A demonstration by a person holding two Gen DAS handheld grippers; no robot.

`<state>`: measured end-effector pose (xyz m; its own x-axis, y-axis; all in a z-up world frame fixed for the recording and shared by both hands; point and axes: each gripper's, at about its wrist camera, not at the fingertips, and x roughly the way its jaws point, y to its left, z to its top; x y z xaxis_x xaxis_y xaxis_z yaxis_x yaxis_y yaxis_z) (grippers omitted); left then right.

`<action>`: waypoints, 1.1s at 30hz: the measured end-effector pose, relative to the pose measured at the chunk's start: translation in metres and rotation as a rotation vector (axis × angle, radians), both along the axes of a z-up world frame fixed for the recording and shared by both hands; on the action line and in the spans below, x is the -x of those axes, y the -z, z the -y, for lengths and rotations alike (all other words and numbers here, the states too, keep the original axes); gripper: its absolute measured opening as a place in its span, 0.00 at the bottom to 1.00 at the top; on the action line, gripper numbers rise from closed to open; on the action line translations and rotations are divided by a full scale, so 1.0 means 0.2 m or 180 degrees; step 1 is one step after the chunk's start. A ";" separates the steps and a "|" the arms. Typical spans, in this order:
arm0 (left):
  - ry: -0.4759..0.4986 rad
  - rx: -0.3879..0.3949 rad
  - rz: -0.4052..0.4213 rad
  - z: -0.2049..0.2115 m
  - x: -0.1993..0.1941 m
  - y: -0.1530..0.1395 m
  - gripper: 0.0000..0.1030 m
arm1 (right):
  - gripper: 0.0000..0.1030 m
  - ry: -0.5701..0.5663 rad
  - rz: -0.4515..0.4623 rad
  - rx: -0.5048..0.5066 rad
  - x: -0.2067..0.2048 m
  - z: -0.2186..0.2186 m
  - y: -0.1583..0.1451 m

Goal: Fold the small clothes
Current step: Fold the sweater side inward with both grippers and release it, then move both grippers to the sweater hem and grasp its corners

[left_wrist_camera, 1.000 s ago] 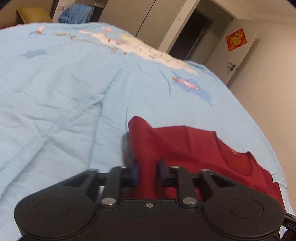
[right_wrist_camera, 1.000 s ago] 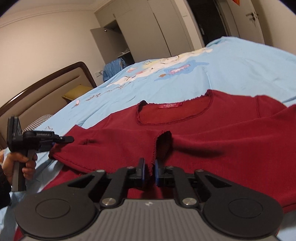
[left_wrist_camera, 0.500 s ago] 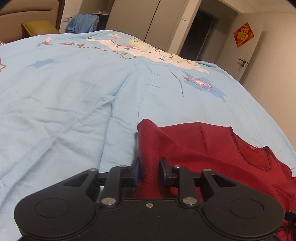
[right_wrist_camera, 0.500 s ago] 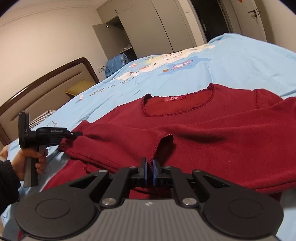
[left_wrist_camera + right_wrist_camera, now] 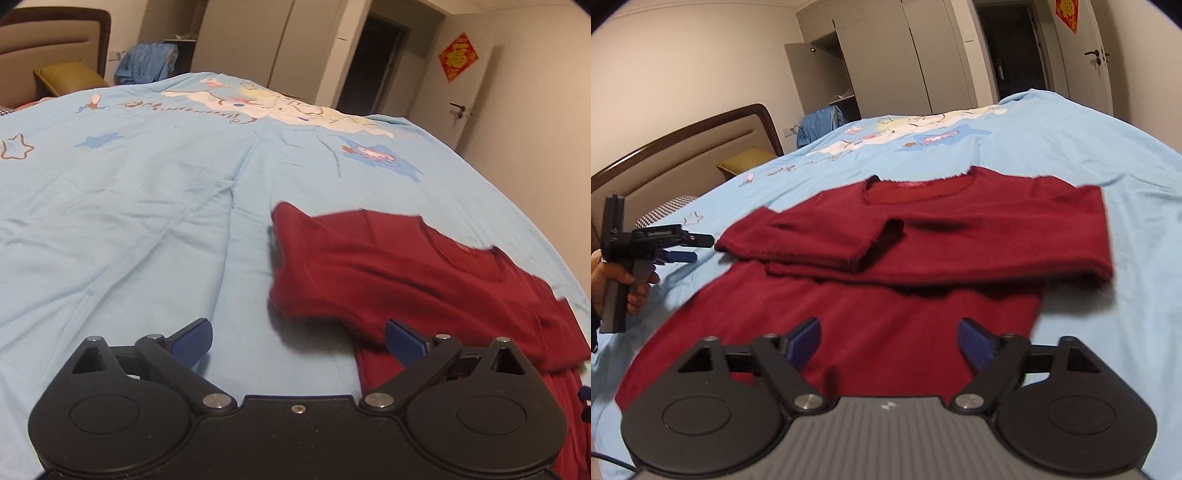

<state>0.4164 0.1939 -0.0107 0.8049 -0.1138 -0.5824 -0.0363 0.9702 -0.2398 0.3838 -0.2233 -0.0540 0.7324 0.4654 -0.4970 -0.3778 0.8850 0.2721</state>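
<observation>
Bed with light blue cover, one garment laid on it.

Bed (image 5: 1071, 147): wide, spread with a creased light blue cover (image 5: 147, 221) printed with cartoon figures, stars and lettering along a white central band; brown-framed padded headboard (image 5: 683, 155) at the far end, a mustard pillow (image 5: 746, 162) against it and a small checked cushion (image 5: 665, 210) by the near edge. Lying flat on the cover: a dark red long-sleeved sweater (image 5: 923, 288), neckline toward the headboard side, both sleeves folded across the chest, the cuff of one overlapping the other near the middle, hem nearest the right wrist camera.
</observation>
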 end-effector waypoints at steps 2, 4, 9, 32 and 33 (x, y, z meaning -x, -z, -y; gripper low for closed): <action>0.0105 0.0003 -0.0015 0.03 0.12 0.00 0.97 | 0.90 0.0055 -0.0051 0.0013 0.10 0.05 0.01; 0.0215 0.0017 -0.0045 0.07 0.25 0.01 0.98 | 0.93 0.0128 -0.0081 0.0034 0.19 0.10 0.02; 0.0428 0.0047 -0.0129 0.14 0.51 0.05 0.98 | 0.95 0.0242 -0.0163 0.0046 0.43 0.16 0.05; 0.0301 -0.0201 -0.0519 0.34 0.87 0.14 0.47 | 0.07 0.0506 -0.0351 0.0032 0.92 0.09 0.17; 0.0303 -0.0167 -0.0518 0.35 0.87 0.14 0.41 | 0.07 0.0523 -0.0300 0.0018 0.93 0.10 0.16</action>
